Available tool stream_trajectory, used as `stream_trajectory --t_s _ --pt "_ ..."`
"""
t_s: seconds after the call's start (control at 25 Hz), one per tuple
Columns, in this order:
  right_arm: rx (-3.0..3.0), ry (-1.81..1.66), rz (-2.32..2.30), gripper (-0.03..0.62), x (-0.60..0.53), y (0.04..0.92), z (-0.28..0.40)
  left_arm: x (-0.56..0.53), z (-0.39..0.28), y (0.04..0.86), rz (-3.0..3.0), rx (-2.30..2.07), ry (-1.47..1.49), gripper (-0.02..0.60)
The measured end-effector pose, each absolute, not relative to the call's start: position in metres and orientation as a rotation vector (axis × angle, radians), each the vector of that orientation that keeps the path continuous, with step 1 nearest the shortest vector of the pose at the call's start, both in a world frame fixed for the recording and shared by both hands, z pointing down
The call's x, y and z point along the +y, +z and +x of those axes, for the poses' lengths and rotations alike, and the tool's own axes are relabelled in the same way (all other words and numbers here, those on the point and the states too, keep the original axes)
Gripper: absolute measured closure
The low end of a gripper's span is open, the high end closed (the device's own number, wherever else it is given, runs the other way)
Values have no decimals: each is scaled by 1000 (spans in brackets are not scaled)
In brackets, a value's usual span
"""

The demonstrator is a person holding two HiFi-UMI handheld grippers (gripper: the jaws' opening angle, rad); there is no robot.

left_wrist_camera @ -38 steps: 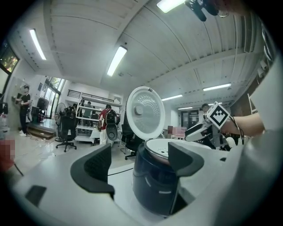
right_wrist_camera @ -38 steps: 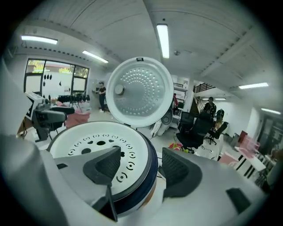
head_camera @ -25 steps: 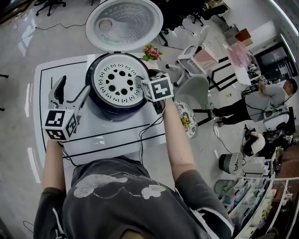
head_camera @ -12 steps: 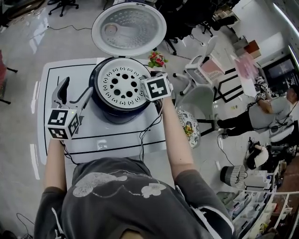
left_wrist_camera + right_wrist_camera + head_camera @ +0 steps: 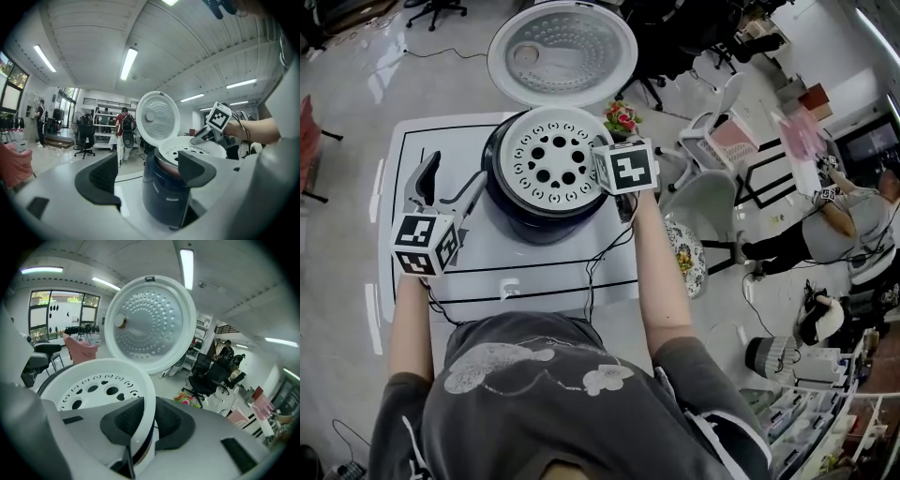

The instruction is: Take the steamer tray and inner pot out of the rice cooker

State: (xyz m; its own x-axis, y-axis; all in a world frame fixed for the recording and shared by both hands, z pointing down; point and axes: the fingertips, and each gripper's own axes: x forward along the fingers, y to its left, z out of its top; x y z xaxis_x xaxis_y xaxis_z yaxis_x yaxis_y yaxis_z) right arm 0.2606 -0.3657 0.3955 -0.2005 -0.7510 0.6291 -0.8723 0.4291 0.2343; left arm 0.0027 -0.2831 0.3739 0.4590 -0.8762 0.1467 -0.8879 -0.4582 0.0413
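Right gripper (image 5: 144,414) fingers have just closed onto the steamer tray (image 5: 551,155) rim. The tray is starting to lift from the rice cooker (image 5: 525,223). Left gripper (image 5: 150,171) fingers are wide open and empty.

Light: bright and even, from ceiling tube lamps (image 5: 127,63) and daylight through windows (image 5: 63,305).
Glare: white streaks on the glossy floor (image 5: 356,112).
Shadows: soft and faint on the counter (image 5: 534,267).
Distortion: heavy fisheye bending; black corners in both gripper views.
Focus: nearest surfaces soft; far room slightly hazy.
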Motion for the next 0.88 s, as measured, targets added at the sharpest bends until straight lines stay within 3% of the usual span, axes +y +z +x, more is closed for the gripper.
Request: stream_trajectory --t_s 0.16,0.88 --pt "-2103 254 1478 531 -372 361 266 -283 -5 368 2575 -1597 154 186" --pt "-2517 310 1497 539 -338 281 264 -226 -28 337 2451 -1856 169 187"
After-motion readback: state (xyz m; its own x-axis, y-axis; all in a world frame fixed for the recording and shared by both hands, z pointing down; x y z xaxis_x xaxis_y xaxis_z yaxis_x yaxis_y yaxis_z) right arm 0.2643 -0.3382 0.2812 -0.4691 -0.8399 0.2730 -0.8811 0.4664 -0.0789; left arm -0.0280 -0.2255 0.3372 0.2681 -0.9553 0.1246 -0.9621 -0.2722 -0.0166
